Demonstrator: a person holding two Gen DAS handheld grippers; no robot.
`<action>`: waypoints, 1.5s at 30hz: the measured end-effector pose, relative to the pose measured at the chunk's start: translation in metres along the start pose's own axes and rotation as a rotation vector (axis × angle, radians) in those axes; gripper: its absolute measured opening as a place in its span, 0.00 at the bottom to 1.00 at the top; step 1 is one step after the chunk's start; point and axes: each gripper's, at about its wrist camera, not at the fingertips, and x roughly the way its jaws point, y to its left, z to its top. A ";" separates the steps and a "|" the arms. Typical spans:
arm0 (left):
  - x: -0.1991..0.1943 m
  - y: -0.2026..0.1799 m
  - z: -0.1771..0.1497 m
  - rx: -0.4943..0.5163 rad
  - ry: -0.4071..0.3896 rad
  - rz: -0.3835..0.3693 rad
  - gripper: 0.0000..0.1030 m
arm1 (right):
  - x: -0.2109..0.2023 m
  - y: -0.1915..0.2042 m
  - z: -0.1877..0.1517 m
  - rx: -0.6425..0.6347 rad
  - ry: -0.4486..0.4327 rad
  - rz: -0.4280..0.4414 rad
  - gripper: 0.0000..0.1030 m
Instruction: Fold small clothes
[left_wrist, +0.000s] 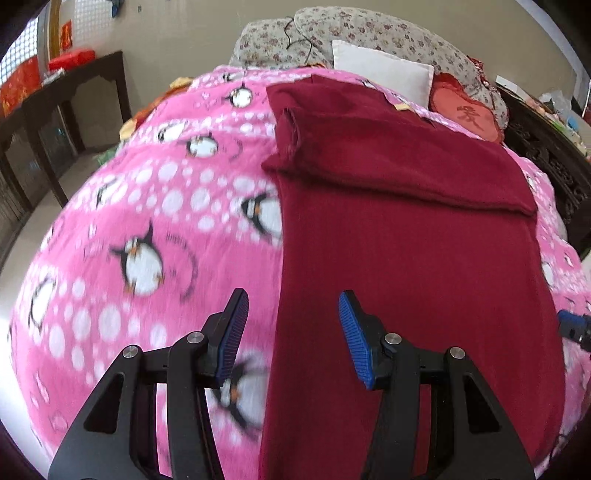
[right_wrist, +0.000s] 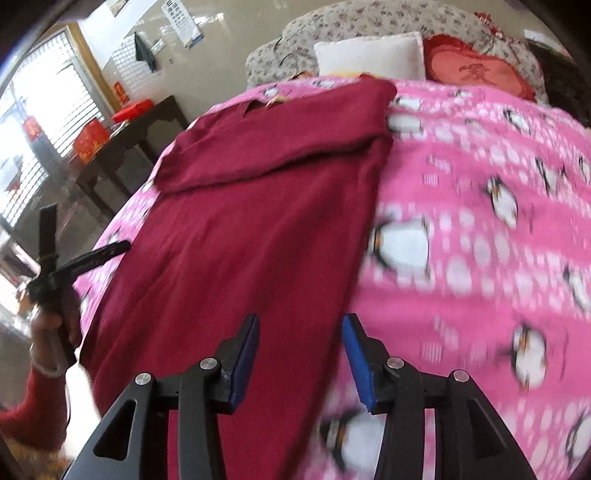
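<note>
Sweater, dark red, is laid lengthwise on the pink blanket, sleeves folded across at frame top. Left gripper and right gripper are held wide, empty, at its 2 long edges; blanket could be pinched along.

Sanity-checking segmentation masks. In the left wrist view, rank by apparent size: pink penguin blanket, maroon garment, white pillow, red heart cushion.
1. pink penguin blanket
2. maroon garment, nearly as large
3 and 4. white pillow and red heart cushion look about alike; both far and partly hidden, so not ranked.
</note>
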 end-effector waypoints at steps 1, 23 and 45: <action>-0.003 0.003 -0.006 -0.006 0.010 -0.011 0.49 | -0.002 0.000 -0.009 -0.001 0.014 0.017 0.46; -0.046 0.017 -0.091 -0.087 0.107 -0.157 0.78 | -0.007 -0.006 -0.067 0.049 0.050 0.437 0.60; -0.048 0.001 -0.097 0.058 0.150 -0.175 0.49 | -0.001 0.003 -0.069 0.045 -0.017 0.591 0.28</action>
